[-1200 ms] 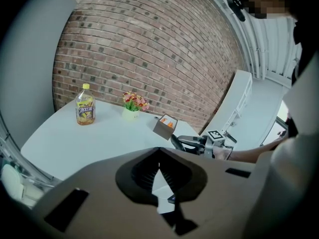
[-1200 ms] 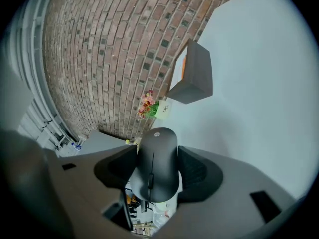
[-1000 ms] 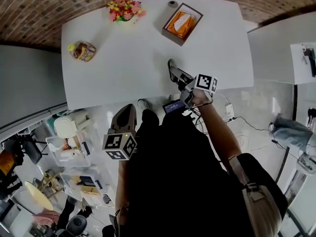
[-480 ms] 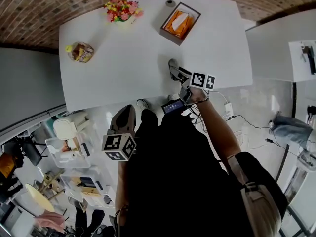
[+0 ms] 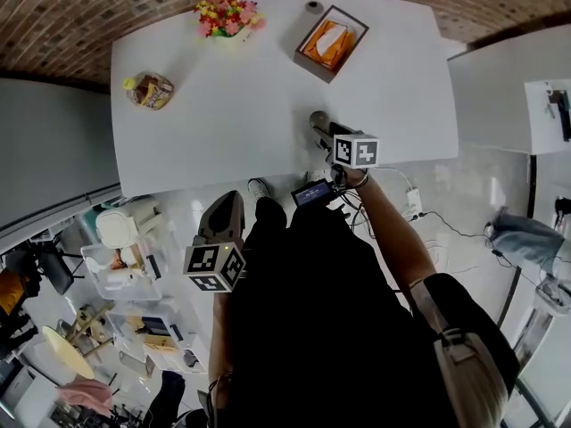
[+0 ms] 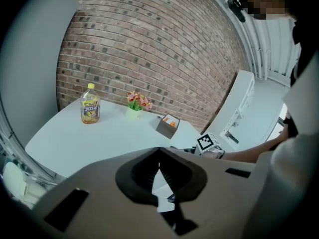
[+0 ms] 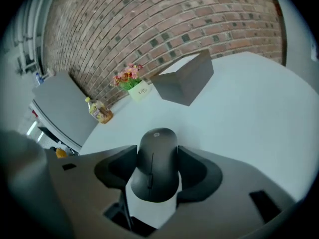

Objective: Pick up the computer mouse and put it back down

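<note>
Right gripper (image 7: 156, 156) clamped on the matte black, rounded computer mouse (image 7: 157, 176), its small round logo unreadable, down at five o'clock on the smooth white table (image 5: 223, 123). Left gripper (image 6: 159, 172) pinched together, empty, off the table.

The right gripper (image 5: 321, 127) has tipped forward, seemingly lowering the mouse (image 7: 157, 164).

no legible text; logo on mouse (image 7: 157, 164), bottle (image 6: 90, 105) label, pot (image 7: 140, 91) writing too small.
</note>
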Motion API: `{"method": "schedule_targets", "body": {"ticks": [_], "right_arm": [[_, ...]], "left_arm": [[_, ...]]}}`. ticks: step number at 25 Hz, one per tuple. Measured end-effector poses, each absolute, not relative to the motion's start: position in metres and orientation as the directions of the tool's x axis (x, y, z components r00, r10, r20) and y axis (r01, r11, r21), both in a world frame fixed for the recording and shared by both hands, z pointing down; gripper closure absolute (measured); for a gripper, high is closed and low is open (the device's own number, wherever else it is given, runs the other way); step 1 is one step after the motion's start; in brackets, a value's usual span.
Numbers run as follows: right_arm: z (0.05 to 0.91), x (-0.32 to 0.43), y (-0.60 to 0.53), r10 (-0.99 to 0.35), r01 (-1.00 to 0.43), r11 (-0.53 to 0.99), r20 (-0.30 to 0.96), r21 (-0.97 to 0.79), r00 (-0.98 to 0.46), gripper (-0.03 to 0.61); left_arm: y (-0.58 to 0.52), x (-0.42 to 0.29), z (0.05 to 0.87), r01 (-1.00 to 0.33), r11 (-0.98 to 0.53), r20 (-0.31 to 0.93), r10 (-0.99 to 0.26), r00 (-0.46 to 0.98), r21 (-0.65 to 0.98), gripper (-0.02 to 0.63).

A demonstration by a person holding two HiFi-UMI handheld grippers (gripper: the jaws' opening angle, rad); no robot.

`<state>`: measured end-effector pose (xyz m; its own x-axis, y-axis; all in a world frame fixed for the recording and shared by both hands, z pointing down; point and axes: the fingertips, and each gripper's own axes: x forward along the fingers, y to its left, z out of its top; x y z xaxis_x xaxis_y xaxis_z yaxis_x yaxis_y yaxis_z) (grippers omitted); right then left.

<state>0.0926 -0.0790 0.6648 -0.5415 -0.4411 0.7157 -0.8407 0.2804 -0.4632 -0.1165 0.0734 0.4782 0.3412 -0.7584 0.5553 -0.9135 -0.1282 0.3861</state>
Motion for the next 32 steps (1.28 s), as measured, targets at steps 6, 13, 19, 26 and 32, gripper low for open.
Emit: {"method": "schedule_targets", "body": {"ticks": [6, 13, 19, 26, 32], "right_arm": [[0.674, 0.092, -0.078, -0.441, -0.874, 0.407, 0.781, -0.264, -0.441, 0.308], [0.681, 0.091, -0.075, -0.428, -0.868, 0.454, 0.804, -0.204, -0.413, 0.308], [0.688, 0.093, -0.075, -0.424, -0.864, 0.469, 0.812, -0.182, -0.401, 0.307], [0.692, 0.09, -0.076, -0.422, -0.855, 0.499, 0.822, -0.142, -0.383, 0.305], [0.685, 0.09, -0.08, -0.439, -0.851, 0.513, 0.817, -0.114, -0.374, 0.305]], "left_arm": [[0.076, -0.119, 0.479, -0.915, -0.113, 0.555, -0.764, 0.33, 0.387, 0.604], [0.078, -0.122, 0.478, -0.917, -0.097, 0.556, -0.768, 0.317, 0.388, 0.604], [0.081, -0.122, 0.478, -0.919, -0.09, 0.559, -0.77, 0.309, 0.384, 0.604], [0.081, -0.124, 0.478, -0.922, -0.076, 0.562, -0.772, 0.295, 0.379, 0.604], [0.08, -0.122, 0.477, -0.922, -0.083, 0.556, -0.776, 0.298, 0.378, 0.604]]}}
